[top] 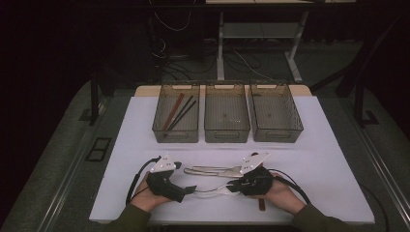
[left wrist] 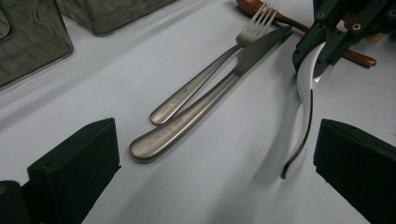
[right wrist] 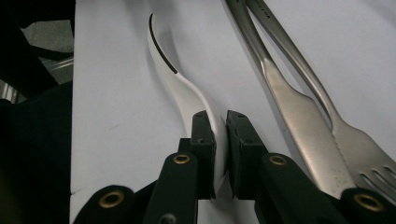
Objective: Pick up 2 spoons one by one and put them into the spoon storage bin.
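Trouble could start with that white spoon [right wrist: 187,93]: the right tool [right wrist: 221,140] has pinched its bowl end edge-on between nearly closed jaws, handle trailing on the table [top: 329,159] beside the knife [left wrist: 205,100] and fork [left wrist: 215,67]. Glazed and curved, it may swivel or slip once lifted. The left tool [left wrist: 215,163] waits wide open, holding nothing, I think.
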The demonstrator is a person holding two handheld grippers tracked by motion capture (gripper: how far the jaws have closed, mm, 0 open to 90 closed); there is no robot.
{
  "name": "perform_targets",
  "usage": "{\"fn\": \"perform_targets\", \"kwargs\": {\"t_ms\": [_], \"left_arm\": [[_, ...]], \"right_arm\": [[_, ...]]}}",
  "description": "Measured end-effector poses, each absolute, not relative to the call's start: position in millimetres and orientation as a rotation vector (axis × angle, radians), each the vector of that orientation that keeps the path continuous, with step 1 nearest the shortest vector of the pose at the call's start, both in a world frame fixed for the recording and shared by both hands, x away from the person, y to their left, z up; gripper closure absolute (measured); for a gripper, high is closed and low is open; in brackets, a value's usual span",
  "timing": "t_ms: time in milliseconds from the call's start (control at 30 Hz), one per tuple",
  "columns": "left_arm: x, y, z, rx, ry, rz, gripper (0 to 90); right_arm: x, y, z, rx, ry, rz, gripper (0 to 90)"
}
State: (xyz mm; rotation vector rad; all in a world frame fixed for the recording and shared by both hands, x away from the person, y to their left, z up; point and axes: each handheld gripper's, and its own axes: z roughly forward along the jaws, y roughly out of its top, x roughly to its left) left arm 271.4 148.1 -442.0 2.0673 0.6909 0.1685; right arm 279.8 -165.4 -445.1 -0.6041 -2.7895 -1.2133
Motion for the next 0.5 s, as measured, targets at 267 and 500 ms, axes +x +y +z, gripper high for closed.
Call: {"fn": "perform_targets", "kwargs": {"t_ms": [267,500], "left_arm": [[271.7,148.5,-443.3,2.073,0.685,0.167,0.0],[271.5,148.3,-443.5,2.079,0.682,0.169,0.0]], "right_arm": [[285.0,-174.0,-439.9,-0.637,-2.802,-1.263,81.7],[290.6,-182.3,-434.1,-0.664,-2.799,-1.312,81.7]]}}
